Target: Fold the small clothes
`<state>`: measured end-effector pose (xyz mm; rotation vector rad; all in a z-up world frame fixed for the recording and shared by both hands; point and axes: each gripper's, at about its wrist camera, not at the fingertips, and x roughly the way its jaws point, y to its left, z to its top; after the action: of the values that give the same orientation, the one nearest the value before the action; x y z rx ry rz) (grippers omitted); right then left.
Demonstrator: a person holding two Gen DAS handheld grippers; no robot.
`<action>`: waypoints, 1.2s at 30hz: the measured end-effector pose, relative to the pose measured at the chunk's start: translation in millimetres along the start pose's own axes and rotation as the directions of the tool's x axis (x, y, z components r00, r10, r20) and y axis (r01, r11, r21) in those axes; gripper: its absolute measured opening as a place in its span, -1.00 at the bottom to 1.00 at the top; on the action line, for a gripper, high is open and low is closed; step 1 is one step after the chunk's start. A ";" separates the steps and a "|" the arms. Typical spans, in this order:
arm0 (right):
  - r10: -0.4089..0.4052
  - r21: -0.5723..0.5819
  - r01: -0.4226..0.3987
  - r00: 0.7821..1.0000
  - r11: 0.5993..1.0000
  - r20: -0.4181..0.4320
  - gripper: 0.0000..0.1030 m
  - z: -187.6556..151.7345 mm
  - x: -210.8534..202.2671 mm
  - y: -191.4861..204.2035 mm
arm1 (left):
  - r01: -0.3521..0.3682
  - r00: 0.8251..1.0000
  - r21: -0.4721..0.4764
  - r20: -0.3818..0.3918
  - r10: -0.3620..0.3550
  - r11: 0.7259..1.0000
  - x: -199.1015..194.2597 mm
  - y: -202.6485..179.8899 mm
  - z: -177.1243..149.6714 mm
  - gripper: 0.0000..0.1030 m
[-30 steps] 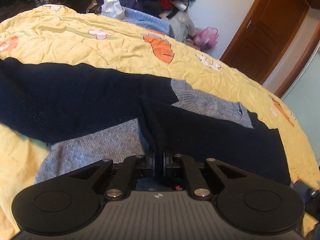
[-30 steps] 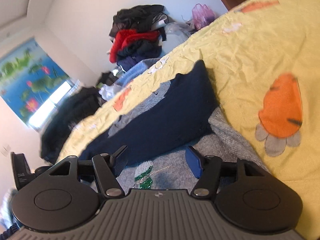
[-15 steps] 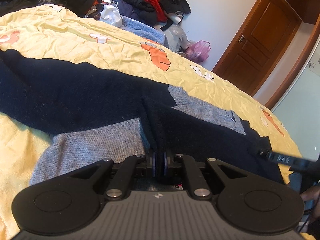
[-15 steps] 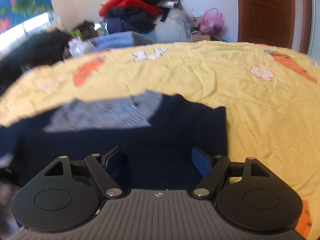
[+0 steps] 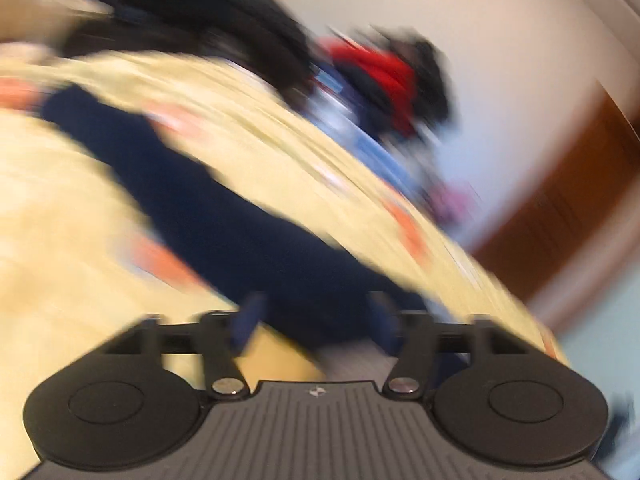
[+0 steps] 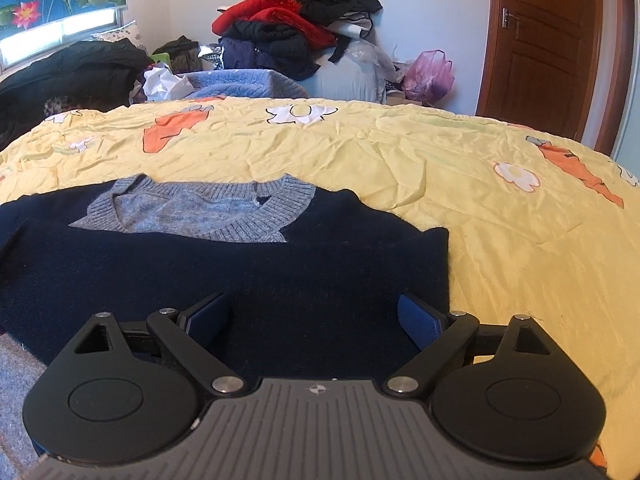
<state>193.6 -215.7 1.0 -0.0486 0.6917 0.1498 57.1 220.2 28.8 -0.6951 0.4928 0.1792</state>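
Note:
A navy and grey knitted sweater (image 6: pixel 248 264) lies flat on the yellow bedsheet (image 6: pixel 400 152), its grey V-neck collar (image 6: pixel 200 212) facing away. My right gripper (image 6: pixel 316 318) hovers over the sweater's near navy part with its jaws opening wide and nothing pinched between the blue pads (image 6: pixel 420 320). The left wrist view is heavily blurred. There a navy sleeve (image 5: pixel 224 216) stretches away to the upper left. My left gripper (image 5: pixel 316 320) is above the sleeve's near end with its jaws opening, and the cloth lies loose under them.
A heap of red, black and blue clothes (image 6: pixel 288 28) is piled past the bed's far edge. Dark garments (image 6: pixel 72 76) lie at the far left and a pink plastic bag (image 6: pixel 428 76) sits by the brown door (image 6: pixel 548 40). Bare yellow sheet spreads to the right.
My left gripper has let go of the navy fold it pinched and swung quickly sideways, blurring its view. The right gripper has rolled level, moved over the navy part and widened.

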 end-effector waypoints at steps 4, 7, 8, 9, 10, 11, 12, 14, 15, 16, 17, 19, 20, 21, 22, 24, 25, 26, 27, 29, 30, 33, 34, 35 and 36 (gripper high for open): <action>0.004 0.004 -0.004 1.000 1.000 0.002 0.82 -0.1 0.0 -0.4 | -0.088 0.990 -0.348 0.070 0.120 0.933 -3.2 88.8 63.7 0.42; 0.005 0.008 -0.005 1.000 1.000 0.003 0.82 -0.3 -0.2 -0.8 | -0.111 0.982 -0.513 0.074 0.173 0.851 7.3 139.5 94.6 0.41; 0.005 0.009 -0.005 1.000 1.000 0.004 0.82 -0.4 -0.4 -0.7 | -0.118 0.981 -0.547 0.067 0.184 0.829 12.1 150.9 101.0 0.41; 0.005 0.009 -0.005 1.000 1.000 0.004 0.82 -0.4 -0.5 -0.6 | -0.119 0.980 -0.577 0.063 0.189 0.808 17.1 160.0 105.2 0.41; 0.005 0.010 -0.005 1.000 1.000 0.004 0.82 -0.6 -0.6 -0.6 | -0.114 0.981 -0.603 0.060 0.187 0.789 21.9 168.7 108.4 0.41; 0.005 0.009 -0.005 1.000 1.000 0.004 0.83 -0.6 -0.5 -0.5 | -0.109 0.982 -0.623 0.053 0.181 0.775 27.0 174.6 110.4 0.39; 0.004 0.008 -0.004 1.000 1.000 0.003 0.83 -0.7 -0.5 -0.4 | -0.103 0.984 -0.636 0.049 0.174 0.765 30.9 180.7 114.4 0.39; 0.004 0.007 -0.004 1.000 1.000 0.003 0.83 -0.7 -0.4 -0.4 | -0.086 0.985 -0.629 0.065 0.163 0.773 34.0 184.5 120.8 0.39; 0.005 0.008 -0.005 1.000 1.000 0.003 0.84 -0.6 -0.4 -0.4 | -0.080 0.986 -0.623 0.066 0.155 0.778 40.0 184.1 124.6 0.38; 0.005 0.008 -0.005 1.000 1.000 0.003 0.84 -0.7 -0.4 -0.3 | -0.080 0.987 -0.621 0.061 0.149 0.780 44.0 183.5 126.6 0.34; 0.005 0.008 -0.005 1.000 1.000 0.003 0.85 -0.7 -0.5 -0.4 | -0.082 0.987 -0.621 0.055 0.148 0.779 50.0 186.2 129.9 0.12; 0.005 0.009 -0.005 1.000 1.000 0.003 0.85 -0.7 -0.4 -0.2 | -0.106 0.987 -0.625 0.028 0.158 0.773 60.4 191.1 131.6 -0.37; 0.005 0.009 -0.005 1.000 1.000 0.004 0.85 -0.7 -0.4 -0.1 | -0.122 0.986 -0.625 0.014 0.167 0.771 64.0 194.3 131.2 -0.63; 0.006 0.010 -0.006 1.000 1.000 0.004 0.85 -0.9 -0.4 -0.1 | -0.141 0.984 -0.624 0.000 0.180 0.768 66.9 197.5 130.6 -0.71; 0.006 0.011 -0.006 1.000 1.000 0.004 0.85 -0.9 -0.6 -0.1 | -0.156 0.981 -0.622 -0.009 0.192 0.767 68.8 200.0 129.7 -0.72; 0.006 0.011 -0.006 1.000 1.000 0.004 0.85 -1.1 -0.7 0.1 | -0.176 0.977 -0.605 -0.013 0.212 0.776 71.0 200.5 129.6 -0.85; 0.006 0.011 -0.006 1.000 1.000 0.004 0.85 -1.0 -0.6 0.1 | -0.188 0.975 -0.592 -0.012 0.224 0.784 70.3 198.7 130.9 -0.86; 0.007 0.011 -0.007 1.000 1.000 0.004 0.86 -1.1 -0.7 0.2 | -0.201 0.971 -0.571 -0.008 0.240 0.796 68.7 194.6 132.8 -0.88; 0.007 0.011 -0.007 1.000 1.000 0.004 0.86 -1.1 -0.6 0.3 | -0.214 0.967 -0.544 0.001 0.256 0.811 65.9 188.0 135.7 -0.89; 0.008 0.012 -0.008 1.000 1.000 0.004 0.86 -1.1 -0.7 0.2 | -0.238 0.958 -0.468 0.030 0.284 0.851 58.2 168.3 141.9 -0.90; 0.009 0.013 -0.009 1.000 1.000 0.004 0.86 -1.2 -0.9 0.2 | -0.244 0.955 -0.420 0.051 0.291 0.874 54.2 155.1 144.9 -0.91; 0.013 0.016 -0.013 1.000 1.000 0.006 0.87 -1.4 -1.1 0.0 | -0.226 0.956 -0.262 0.124 0.265 0.938 42.2 103.7 147.4 -0.92; 0.016 0.018 -0.016 1.000 1.000 0.006 0.87 -1.4 -1.1 -0.4 | -0.212 0.959 -0.199 0.144 0.243 0.957 39.1 82.3 144.5 -0.92; 0.019 0.022 -0.019 1.000 1.000 0.008 0.87 -1.5 -1.5 -0.8 | -0.198 0.963 -0.131 0.161 0.218 0.971 37.4 58.6 139.2 -0.92; 0.022 0.027 -0.022 1.000 0.999 0.010 0.87 -1.3 -1.6 -1.9 | -0.183 0.966 -0.049 0.175 0.189 0.982 35.8 32.6 130.9 -0.92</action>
<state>191.9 -217.9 1.0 -0.0145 0.6851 0.1620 126.9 330.2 79.0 -0.6574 0.3825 0.4238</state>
